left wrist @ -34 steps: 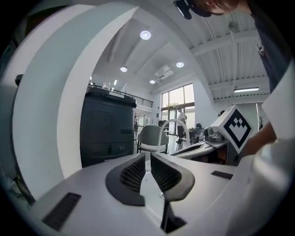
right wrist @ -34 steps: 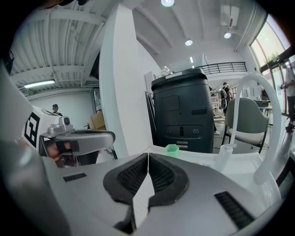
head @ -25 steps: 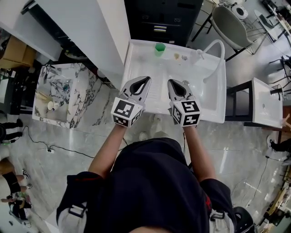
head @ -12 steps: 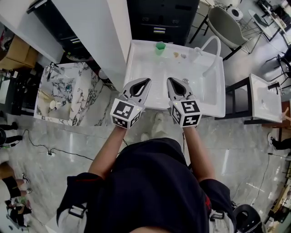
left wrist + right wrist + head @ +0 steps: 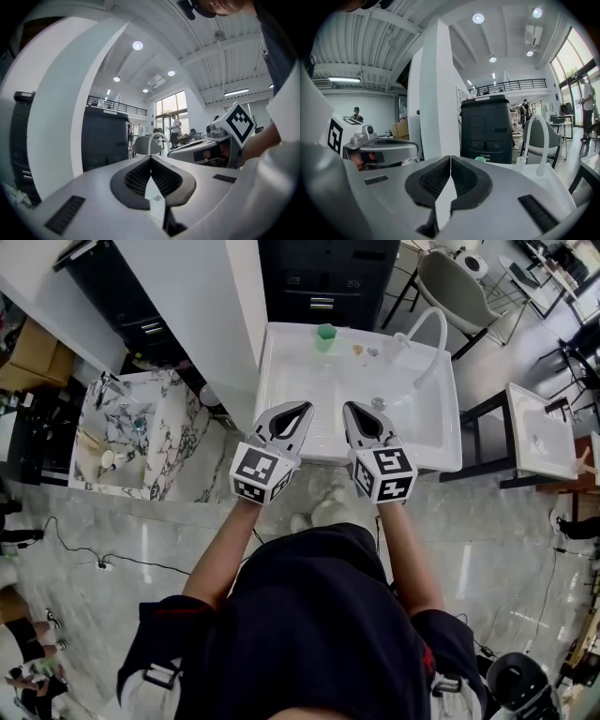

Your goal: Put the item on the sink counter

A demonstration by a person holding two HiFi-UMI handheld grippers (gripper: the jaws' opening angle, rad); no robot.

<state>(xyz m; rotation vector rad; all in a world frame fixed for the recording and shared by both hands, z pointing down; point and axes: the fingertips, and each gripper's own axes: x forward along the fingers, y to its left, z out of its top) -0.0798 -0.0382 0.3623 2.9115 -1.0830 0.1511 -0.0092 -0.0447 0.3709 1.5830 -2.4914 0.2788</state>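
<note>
A white sink unit (image 5: 281,381) stands in front of me in the head view, with a flat counter on its left half and a basin with a drain (image 5: 378,403) on its right. A green cup (image 5: 324,333) stands on its back edge, and it shows low down as the green cup (image 5: 479,159) in the right gripper view. Two small items (image 5: 365,351) lie beside the arched white faucet (image 5: 427,334). My left gripper (image 5: 302,408) and right gripper (image 5: 349,409) hover side by side over the sink's front part. Both are shut and hold nothing: left gripper (image 5: 151,158), right gripper (image 5: 450,158).
A white pillar (image 5: 202,306) rises at the sink's left, and a dark cabinet (image 5: 328,277) stands behind it. A marble-patterned basin (image 5: 131,432) sits lower left. A second white basin (image 5: 539,432) and a chair (image 5: 464,287) are to the right. A cable (image 5: 103,554) runs over the floor.
In the head view the sink unit has slid a little up and away, so both grippers now hang nearer its front edge. Both stay shut and empty.
</note>
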